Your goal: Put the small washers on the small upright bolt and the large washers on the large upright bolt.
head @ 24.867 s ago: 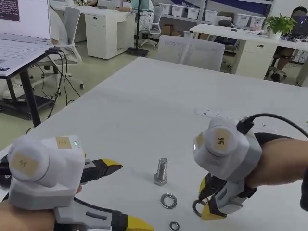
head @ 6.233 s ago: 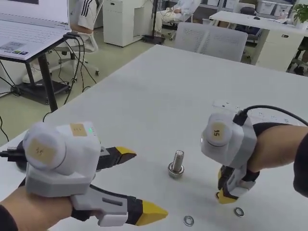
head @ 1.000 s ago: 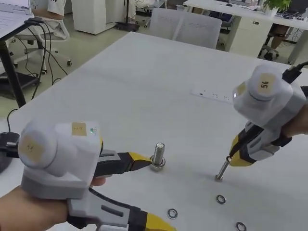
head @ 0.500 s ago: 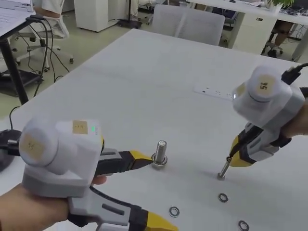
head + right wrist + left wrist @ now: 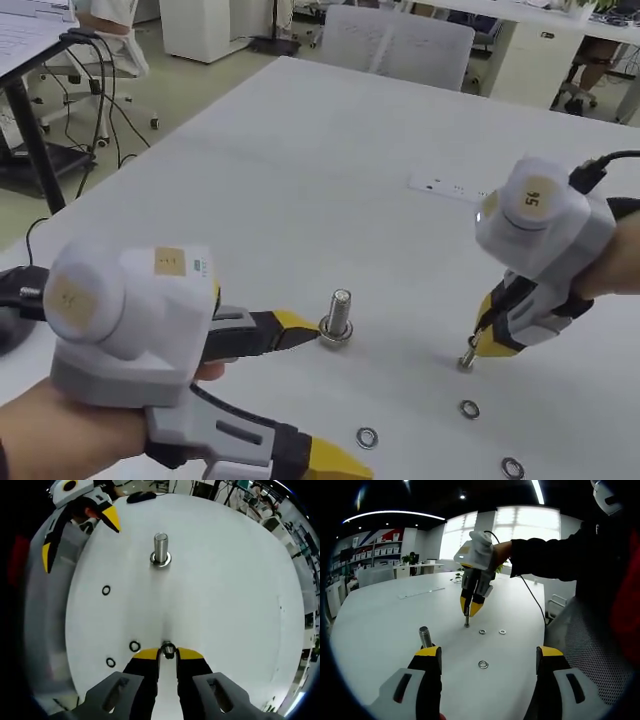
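The large upright bolt [image 5: 340, 316] stands mid-table with a large washer [image 5: 160, 559] around its base. My right gripper [image 5: 488, 343] is shut on the top of the small bolt [image 5: 467, 358], which stands head down on the table [image 5: 300, 160]. From the right gripper view, the small bolt [image 5: 168, 650] sits between the yellow tips. Three small washers lie loose: one [image 5: 367, 437] near the front, one [image 5: 469, 408] under the right gripper, one [image 5: 512, 467] at the front right. My left gripper [image 5: 320, 395] is open, its upper tip beside the large bolt [image 5: 424, 636].
A white power strip [image 5: 455, 188] lies farther back on the table. Chairs, desks and a laptop stand beyond the table's far and left edges. A black cable runs from the right gripper off to the right.
Within the last second my right gripper has sunk lower over the small bolt. The left gripper has hardly moved. The camera has shifted.
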Demonstrator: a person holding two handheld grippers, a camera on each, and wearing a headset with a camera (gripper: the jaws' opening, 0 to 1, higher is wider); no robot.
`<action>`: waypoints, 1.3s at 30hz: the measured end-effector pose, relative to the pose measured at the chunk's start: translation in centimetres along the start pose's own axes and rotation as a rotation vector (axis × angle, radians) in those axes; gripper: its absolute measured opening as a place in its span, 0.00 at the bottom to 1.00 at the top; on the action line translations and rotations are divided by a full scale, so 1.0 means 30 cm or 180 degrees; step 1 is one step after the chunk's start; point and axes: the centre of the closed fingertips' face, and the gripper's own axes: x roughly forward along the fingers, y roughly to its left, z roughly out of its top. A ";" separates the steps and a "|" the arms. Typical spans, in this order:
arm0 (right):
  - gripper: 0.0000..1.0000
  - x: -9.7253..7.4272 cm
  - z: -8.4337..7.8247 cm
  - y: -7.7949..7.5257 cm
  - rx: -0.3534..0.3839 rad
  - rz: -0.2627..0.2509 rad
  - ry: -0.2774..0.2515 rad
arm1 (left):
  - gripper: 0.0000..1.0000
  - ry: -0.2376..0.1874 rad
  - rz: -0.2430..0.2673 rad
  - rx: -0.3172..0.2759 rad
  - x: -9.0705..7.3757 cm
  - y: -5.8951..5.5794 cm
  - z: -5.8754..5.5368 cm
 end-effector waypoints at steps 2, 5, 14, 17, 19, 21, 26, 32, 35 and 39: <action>0.14 0.017 -0.007 0.003 -0.0011 0.0000 0.0038 | 0.77 0.0000 0.0004 -0.0002 0.000 0.000 0.000; 0.14 0.036 -0.010 0.007 -0.0019 0.0013 0.0042 | 0.77 0.0001 0.0008 -0.0005 -0.001 0.000 0.000; 0.14 0.061 -0.027 0.014 0.0009 0.0044 0.0069 | 0.77 0.0021 0.0011 -0.0010 -0.001 0.001 -0.004; 0.14 0.063 -0.033 0.017 0.0026 0.0060 0.0080 | 0.77 0.0021 0.0007 -0.0012 0.000 0.002 -0.003; 0.14 0.066 -0.039 0.016 0.0023 0.0065 0.0084 | 0.77 0.0028 0.0007 -0.0012 0.001 0.003 -0.004; 0.14 0.070 -0.041 0.014 0.0044 0.0071 0.0082 | 0.77 0.0028 0.0007 -0.0010 0.001 0.003 -0.003; 0.15 0.071 -0.049 0.008 0.0041 0.0068 0.0092 | 0.77 0.0030 0.0009 -0.0013 0.002 0.004 -0.002; 0.18 0.065 -0.061 0.013 0.0121 0.0070 0.0076 | 0.77 0.0021 0.0014 -0.0013 0.003 0.004 0.003; 0.19 0.057 -0.069 0.015 0.0176 0.0067 0.0042 | 0.77 0.0025 0.0008 -0.0010 0.004 0.001 0.003; 0.20 0.046 -0.090 0.022 0.0263 0.0060 0.0013 | 0.77 0.0022 0.0002 -0.0006 0.005 -0.001 0.006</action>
